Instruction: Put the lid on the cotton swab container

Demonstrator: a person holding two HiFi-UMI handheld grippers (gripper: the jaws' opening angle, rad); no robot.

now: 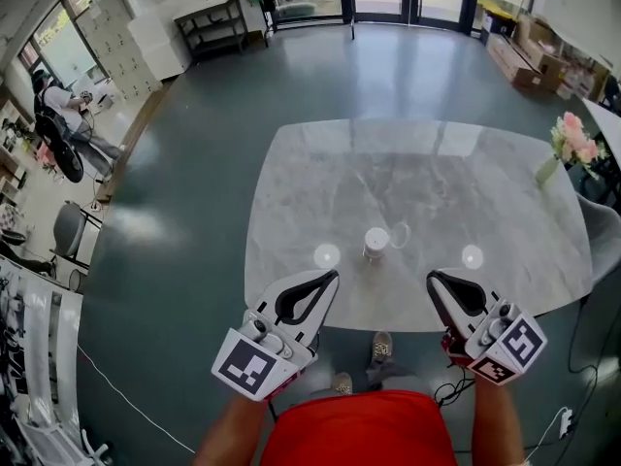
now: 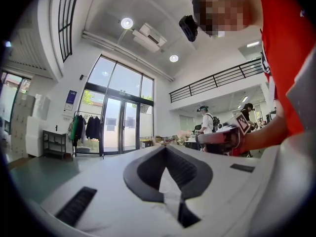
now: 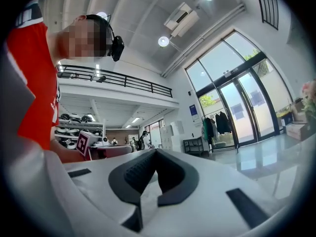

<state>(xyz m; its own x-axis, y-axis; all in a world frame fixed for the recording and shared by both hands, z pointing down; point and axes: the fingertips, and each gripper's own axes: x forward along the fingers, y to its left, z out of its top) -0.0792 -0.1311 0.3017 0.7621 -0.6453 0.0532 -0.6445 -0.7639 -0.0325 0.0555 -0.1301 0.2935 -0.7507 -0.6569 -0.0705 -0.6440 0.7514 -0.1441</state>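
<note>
A glossy, dark grey-green floor [image 1: 194, 163] fills most of the head view, with soft window glare on it. On it stands a broad table [image 1: 417, 163] with a polished top of pale grey, veined marble, cut as a square with rounded corners. Two round spots of ceiling light reflect off its near half.

At the bottom edge is the person's red shirt [image 1: 359, 430], smooth and matte, with both bare forearms reaching forward.

The left gripper [image 1: 335, 275] is a white, hard plastic shell that tapers to black ribbed pads. It hangs over the table's near edge, left of centre. Its own view shows the jaws pressed together at the tips with nothing between them. The right gripper [image 1: 434, 278] has the same build and sits over the near edge to the right. Its jaws are also closed tip to tip and empty.

Pink flowers [image 1: 574, 139] in a slim vase stand at the table's far right rim.

The cotton swab container [image 1: 375, 243] is a small upright cylinder with a white top. It stands on the marble between the two grippers and a little beyond them, apart from both. A clear round lid [image 1: 400, 233] lies just beside it on the right, too small to tell whether they touch.
</note>
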